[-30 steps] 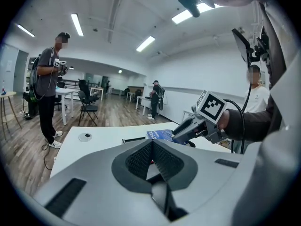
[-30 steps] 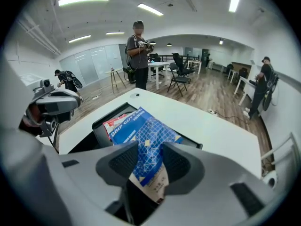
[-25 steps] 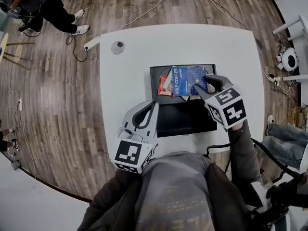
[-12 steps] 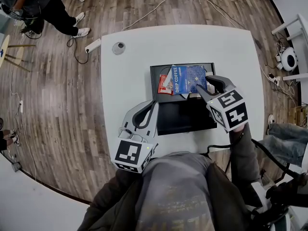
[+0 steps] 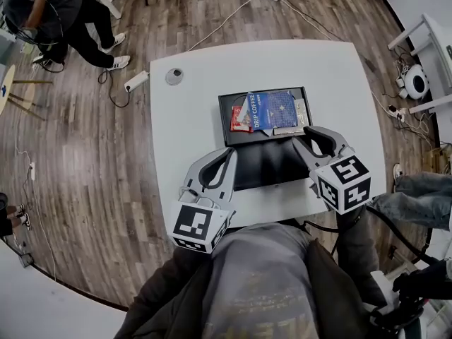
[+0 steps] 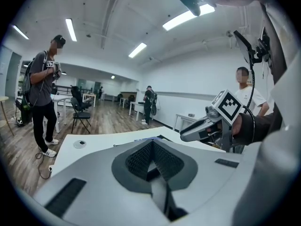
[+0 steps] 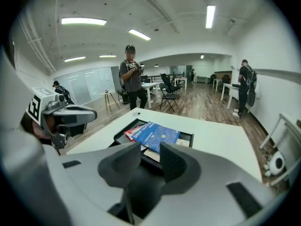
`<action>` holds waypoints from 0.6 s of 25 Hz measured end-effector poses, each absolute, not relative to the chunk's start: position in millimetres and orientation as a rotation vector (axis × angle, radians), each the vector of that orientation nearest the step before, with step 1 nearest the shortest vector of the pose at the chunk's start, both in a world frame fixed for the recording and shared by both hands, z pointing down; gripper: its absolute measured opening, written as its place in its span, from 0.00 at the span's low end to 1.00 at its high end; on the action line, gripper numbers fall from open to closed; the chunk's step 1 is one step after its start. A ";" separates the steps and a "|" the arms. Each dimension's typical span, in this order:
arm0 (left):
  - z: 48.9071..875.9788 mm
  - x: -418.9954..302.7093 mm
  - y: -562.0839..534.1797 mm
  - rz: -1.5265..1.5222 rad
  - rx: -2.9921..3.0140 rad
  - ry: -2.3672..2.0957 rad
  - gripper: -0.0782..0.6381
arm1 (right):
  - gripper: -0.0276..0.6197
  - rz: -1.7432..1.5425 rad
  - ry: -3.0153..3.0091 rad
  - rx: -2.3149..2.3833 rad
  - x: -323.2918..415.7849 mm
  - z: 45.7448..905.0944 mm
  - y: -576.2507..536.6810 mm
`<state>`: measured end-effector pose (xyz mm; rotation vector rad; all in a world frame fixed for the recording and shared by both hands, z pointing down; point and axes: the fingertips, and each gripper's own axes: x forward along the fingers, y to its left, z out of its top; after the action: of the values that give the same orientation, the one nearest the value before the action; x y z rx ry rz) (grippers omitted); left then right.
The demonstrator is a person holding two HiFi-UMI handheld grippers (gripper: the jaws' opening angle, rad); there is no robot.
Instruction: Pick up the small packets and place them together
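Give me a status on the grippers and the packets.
Left gripper shut, empty. Right gripper closing, empty, near black tray. Packets piled inside. Nothing in the way.

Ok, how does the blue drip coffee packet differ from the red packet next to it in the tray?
The blue drip coffee packet is blue with white lettering; the red packet is red. The blue packet is far larger than the red packet. The blue packet lies on top; the red packet is partly covered at its left. Both sit in the far compartment of the black tray.
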<state>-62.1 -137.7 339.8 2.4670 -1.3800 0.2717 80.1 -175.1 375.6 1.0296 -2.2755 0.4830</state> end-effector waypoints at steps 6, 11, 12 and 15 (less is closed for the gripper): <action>330.1 -49.1 -109.9 0.266 2.564 -1.277 0.11 | 0.12 0.501 -2.361 1.153 68.1 358.0 -132.5; 326.7 -39.9 -86.0 0.274 2.621 -1.212 0.11 | 0.05 0.488 -2.434 1.196 55.9 349.4 -99.4; 326.0 -37.7 -81.2 0.276 2.625 -1.210 0.11 | 0.05 0.474 -2.448 1.189 53.4 348.1 -93.0; 320.9 -28.2 -66.0 0.282 2.631 -1.225 0.11 | 0.05 0.449 -2.486 1.181 52.6 343.7 -78.2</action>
<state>-28.2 -66.0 320.9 2.6307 -1.2246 0.2820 52.6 -78.2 343.7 1.1810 -2.4861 0.4489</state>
